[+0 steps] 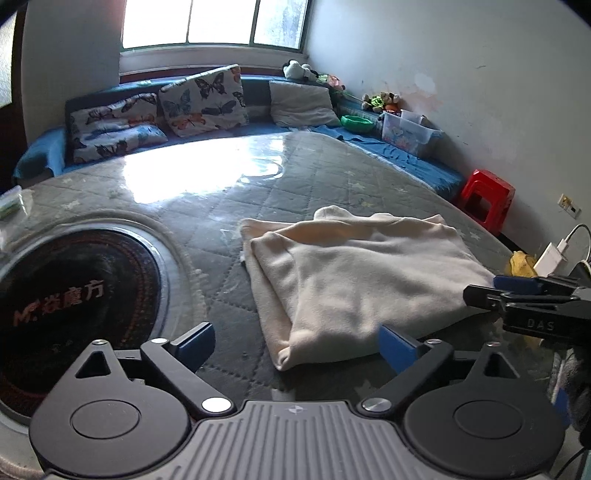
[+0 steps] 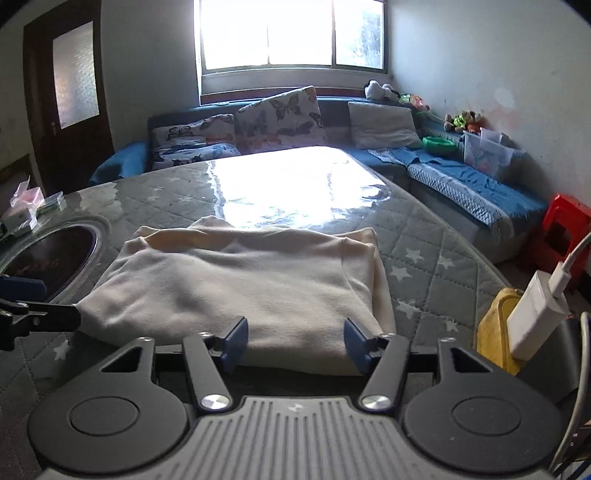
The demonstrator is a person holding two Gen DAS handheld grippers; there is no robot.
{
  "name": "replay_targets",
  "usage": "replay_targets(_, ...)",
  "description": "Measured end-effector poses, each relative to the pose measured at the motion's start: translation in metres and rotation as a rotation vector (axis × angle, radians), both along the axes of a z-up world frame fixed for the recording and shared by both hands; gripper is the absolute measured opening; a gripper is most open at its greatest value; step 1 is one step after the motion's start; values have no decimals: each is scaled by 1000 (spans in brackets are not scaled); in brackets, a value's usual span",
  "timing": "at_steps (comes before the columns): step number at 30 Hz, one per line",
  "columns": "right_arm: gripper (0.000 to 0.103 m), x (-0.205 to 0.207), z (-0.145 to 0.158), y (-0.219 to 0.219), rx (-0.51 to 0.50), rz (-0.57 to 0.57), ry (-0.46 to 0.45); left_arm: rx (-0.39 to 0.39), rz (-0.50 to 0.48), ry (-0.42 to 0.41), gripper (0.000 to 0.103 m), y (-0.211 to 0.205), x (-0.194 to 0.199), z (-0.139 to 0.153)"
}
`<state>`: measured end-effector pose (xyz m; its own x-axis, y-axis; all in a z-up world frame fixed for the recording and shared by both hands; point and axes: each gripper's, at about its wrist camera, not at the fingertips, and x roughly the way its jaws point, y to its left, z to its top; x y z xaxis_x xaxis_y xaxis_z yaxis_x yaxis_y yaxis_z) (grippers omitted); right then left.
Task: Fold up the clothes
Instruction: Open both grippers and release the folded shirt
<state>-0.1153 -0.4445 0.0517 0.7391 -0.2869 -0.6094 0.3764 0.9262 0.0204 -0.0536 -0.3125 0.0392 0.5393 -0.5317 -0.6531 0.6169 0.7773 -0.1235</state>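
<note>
Quilted table (image 2: 424, 251) bears folded cream garment (image 2: 251, 280) before sofa (image 2: 461, 184); both grippers' fingers gape, empty.

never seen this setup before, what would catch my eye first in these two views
The cream folded garment lying on the grey quilted star-print table cover, right in front of both cameras, draws the eye first. Then the glare from the bright window on the clear plastic over the table's far half. The left hand-held gripper stands wide open at the garment's near-left corner, and the right hand-held gripper open at its near edge, neither pinching cloth.
</note>
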Motion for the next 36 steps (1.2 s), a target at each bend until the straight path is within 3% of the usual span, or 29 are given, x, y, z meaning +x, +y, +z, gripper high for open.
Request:
replay_targets(3,74,-2,2,3,7,3,-9,-7,2,-8,103,4,-4,1)
replay_targets(6,78,-4,4,9,3,14,-19,-5,5,-24,103,9,-9,4)
replay_targets(8,90,-6,6,14,-5,13,-25,-3,3,-36,103,11,-13,5)
replay_targets(14,103,-9,12,31,-45,17,-37,0,2,-75,103,19,-23,9)
replay_targets(22,103,-14,18,47,-74,12,-42,5,4,-111,103,28,-37,15)
replay_targets(36,103,-30,16,62,-56,6,-41,15,-9,-104,103,38,-57,15)
